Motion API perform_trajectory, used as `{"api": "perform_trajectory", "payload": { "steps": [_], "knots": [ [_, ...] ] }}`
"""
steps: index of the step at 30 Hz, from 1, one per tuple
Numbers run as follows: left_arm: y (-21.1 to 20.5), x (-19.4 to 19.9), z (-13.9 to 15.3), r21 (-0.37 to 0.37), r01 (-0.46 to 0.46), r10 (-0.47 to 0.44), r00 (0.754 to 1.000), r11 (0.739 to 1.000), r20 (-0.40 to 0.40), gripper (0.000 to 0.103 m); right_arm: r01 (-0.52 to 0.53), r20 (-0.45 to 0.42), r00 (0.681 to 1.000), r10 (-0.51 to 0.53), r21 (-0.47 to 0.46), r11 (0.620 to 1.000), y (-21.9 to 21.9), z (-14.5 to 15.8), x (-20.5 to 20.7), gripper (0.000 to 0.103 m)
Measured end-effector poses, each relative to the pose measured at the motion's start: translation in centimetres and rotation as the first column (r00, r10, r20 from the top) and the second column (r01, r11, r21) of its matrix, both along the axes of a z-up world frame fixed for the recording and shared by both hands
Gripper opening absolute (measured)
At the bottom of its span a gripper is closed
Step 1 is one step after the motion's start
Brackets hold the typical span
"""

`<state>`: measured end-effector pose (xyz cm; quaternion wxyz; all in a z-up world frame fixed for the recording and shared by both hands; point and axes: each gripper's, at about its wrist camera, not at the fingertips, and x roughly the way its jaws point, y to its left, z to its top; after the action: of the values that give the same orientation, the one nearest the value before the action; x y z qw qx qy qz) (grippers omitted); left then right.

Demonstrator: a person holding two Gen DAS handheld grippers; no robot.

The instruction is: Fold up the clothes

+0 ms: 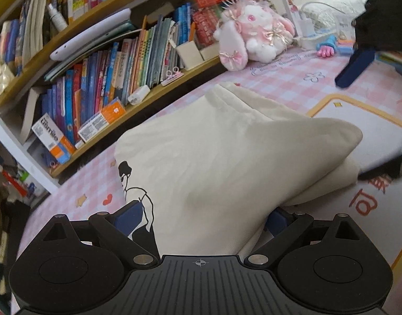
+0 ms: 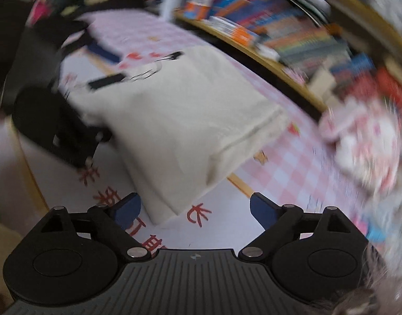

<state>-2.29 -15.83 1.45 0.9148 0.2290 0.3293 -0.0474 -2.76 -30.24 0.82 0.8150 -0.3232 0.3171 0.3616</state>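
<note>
On the lower shelf of the bookcase (image 1: pixel 77 60) I can read "usmile" on a white and orange box (image 1: pixel 52 137); the mat (image 1: pixel 369 204) carries red Chinese characters, partly covered, and the book spines are too small for me to read.

The cream shirt (image 1: pixel 214 162) lies folded on the pink checked mat, with a black line drawing of a figure at its near left corner; in the right wrist view it is a thick folded rectangle (image 2: pixel 185 120), layered edges showing on the near side, and that view is blurred.

My left gripper (image 1: pixel 204 219) has its 2 blue fingers (image 1: pixel 130 216) spread wide with the near edge of the shirt bunched between them; I cannot tell whether they press it. My right gripper (image 2: pixel 195 208) stands wide, nothing between its fingers, its left finger (image 2: pixel 127 207) just beside the shirt's near corner.

The shelves hold rows of books; a small open box (image 1: pixel 190 52) sits among them, contents unclear; a pink and white plush rabbit (image 1: pixel 253 34) sits on the mat beyond the shirt.
</note>
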Motion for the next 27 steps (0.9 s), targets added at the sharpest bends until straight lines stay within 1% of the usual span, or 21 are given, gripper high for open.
{"api": "perform_trajectory", "payload": {
  "steps": [2, 4, 5, 6, 7, 8, 10, 12, 13, 15, 16, 17, 18, 19, 21, 22, 25, 27],
  "knots": [
    [0.3, 0.1, 0.2, -0.026, -0.011, 0.011, 1.0, 1.0, -0.008, 0.097, -0.059, 0.056, 0.996, 0.063, -0.063, 0.996, 1.1, -0.8, -0.8, 0.092],
    [0.6, 0.3, 0.3, -0.046, -0.02, 0.019, 1.0, 0.999, -0.016, 0.097, -0.108, 0.099, 0.988, 0.118, -0.105, 0.989, 2.0, -1.4, -1.5, 0.095],
    [0.6, 0.3, 0.4, -0.054, -0.023, 0.022, 1.0, 0.998, -0.018, 0.097, -0.131, 0.12, 0.982, 0.146, -0.124, 0.984, 2.5, -1.7, -1.8, 0.099],
    [0.7, 0.3, 0.4, -0.059, -0.023, 0.022, 1.0, 0.998, -0.019, 0.097, -0.147, 0.16, 0.973, 0.168, -0.139, 0.979, 2.8, -1.9, -2.2, 0.102],
    [0.7, 0.3, 0.4, -0.064, -0.023, 0.022, 1.0, 0.998, -0.02, 0.097, -0.162, 0.198, 0.961, 0.191, -0.155, 0.975, 3.2, -2.2, -2.6, 0.103],
    [0.8, 0.3, 0.4, -0.065, -0.022, 0.021, 1.0, 0.998, -0.02, 0.097, -0.176, 0.235, 0.948, 0.213, -0.171, 0.969, 3.5, -2.4, -3.0, 0.103],
    [0.8, 0.2, 0.3, -0.065, -0.02, 0.018, 1.0, 0.998, -0.02, 0.097, -0.189, 0.269, 0.931, 0.246, -0.219, 0.957, 4.2, -3.2, -3.2, 0.103],
    [0.8, 0.0, 0.3, -0.066, -0.016, 0.015, 1.0, 0.998, -0.019, 0.097, -0.183, 0.291, 0.922, 0.255, -0.254, 0.95, 4.6, -3.9, -3.2, 0.103],
    [0.8, -0.1, 0.3, -0.066, -0.014, 0.012, 1.0, 0.998, -0.019, 0.097, -0.183, 0.297, 0.919, 0.26, -0.262, 0.947, 4.7, -4.1, -3.1, 0.1],
    [0.8, -0.3, 0.1, -0.057, -0.007, 0.006, 1.0, 0.998, -0.022, 0.097, -0.181, 0.306, 0.915, 0.264, -0.272, 0.945, 4.7, -4.3, -3.0, 0.093],
    [0.8, -0.4, 0.0, -0.053, -0.003, 0.002, 1.0, 0.999, -0.023, 0.097, -0.179, 0.31, 0.913, 0.263, -0.274, 0.945, 4.6, -4.3, -3.0, 0.076],
    [0.7, -0.5, -0.1, -0.049, 0.0, -0.001, 1.0, 0.999, -0.024, 0.097, -0.175, 0.313, 0.913, 0.261, -0.277, 0.945, 4.7, -4.4, -2.8, 0.053],
    [0.7, -0.7, -0.2, -0.037, 0.005, -0.006, 1.0, 0.999, -0.022, 0.097, -0.17, 0.316, 0.913, 0.258, -0.279, 0.945, 4.6, -4.5, -2.9, 0.043],
    [0.6, -0.9, -0.3, -0.026, 0.01, -0.01, 1.0, 1.0, -0.019, 0.097, -0.166, 0.316, 0.915, 0.251, -0.272, 0.948, 4.6, -4.3, -2.9, 0.03],
    [0.5, -1.3, -0.6, -0.003, 0.019, -0.019, 1.0, 1.0, -0.015, 0.097, -0.155, 0.32, 0.92, 0.225, -0.229, 0.961, 4.7, -3.4, -2.8, 0.02],
    [0.6, -1.5, -0.8, 0.011, 0.02, -0.019, 1.0, 1.0, -0.018, 0.097, -0.148, 0.325, 0.922, 0.21, -0.207, 0.967, 4.7, -2.9, -2.8, 0.017],
    [0.9, -2.1, -1.4, 0.065, 0.017, -0.015, 0.999, 0.998, -0.029, 0.097, -0.129, 0.35, 0.92, 0.178, -0.16, 0.979, 4.9, -1.6, -2.6, 0.017],
    [1.3, -2.7, -1.9, 0.118, 0.012, -0.009, 1.0, 0.993, -0.03, 0.097, -0.12, 0.364, 0.916, 0.169, -0.154, 0.981, 5.0, -1.2, -2.4, 0.017]
  ]
}}
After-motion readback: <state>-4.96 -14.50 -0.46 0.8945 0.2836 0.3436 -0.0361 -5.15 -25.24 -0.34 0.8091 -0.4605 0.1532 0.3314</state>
